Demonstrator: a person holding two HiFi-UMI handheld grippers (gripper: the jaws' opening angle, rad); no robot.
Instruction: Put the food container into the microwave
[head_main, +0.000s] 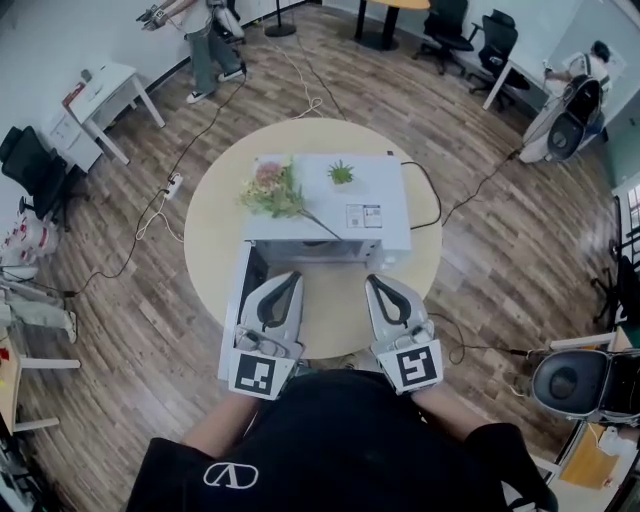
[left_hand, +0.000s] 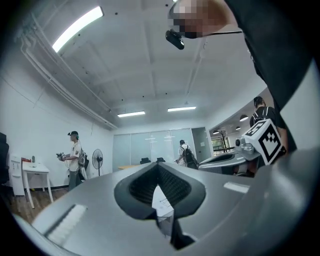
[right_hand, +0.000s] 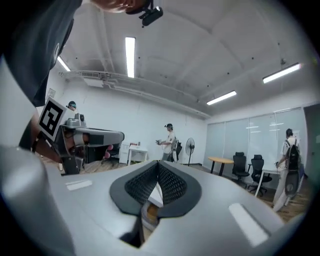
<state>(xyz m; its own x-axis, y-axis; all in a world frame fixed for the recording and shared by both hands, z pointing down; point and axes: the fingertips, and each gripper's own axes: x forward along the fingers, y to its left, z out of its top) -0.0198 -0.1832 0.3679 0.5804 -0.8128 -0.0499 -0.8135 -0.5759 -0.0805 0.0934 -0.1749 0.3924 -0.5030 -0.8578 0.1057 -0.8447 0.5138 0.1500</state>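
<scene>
A white microwave (head_main: 385, 225) stands on a round wooden table (head_main: 210, 235), and its door (head_main: 238, 300) hangs open toward the left. I see no food container in any view. My left gripper (head_main: 292, 277) and right gripper (head_main: 372, 280) are held side by side close to my body, just in front of the microwave's opening. Both point toward it. In the left gripper view the jaws (left_hand: 157, 165) are pressed together with nothing between them. The right gripper's jaws (right_hand: 159, 163) look the same. Both gripper views tilt up at the ceiling.
A flower bunch (head_main: 272, 190) and a small green plant (head_main: 341, 173) rest on the microwave's top. A black cable (head_main: 432, 200) runs off the table to the right. People (head_main: 205, 40) stand around the room, with white desks (head_main: 105, 100) and office chairs (head_main: 445, 30) nearby.
</scene>
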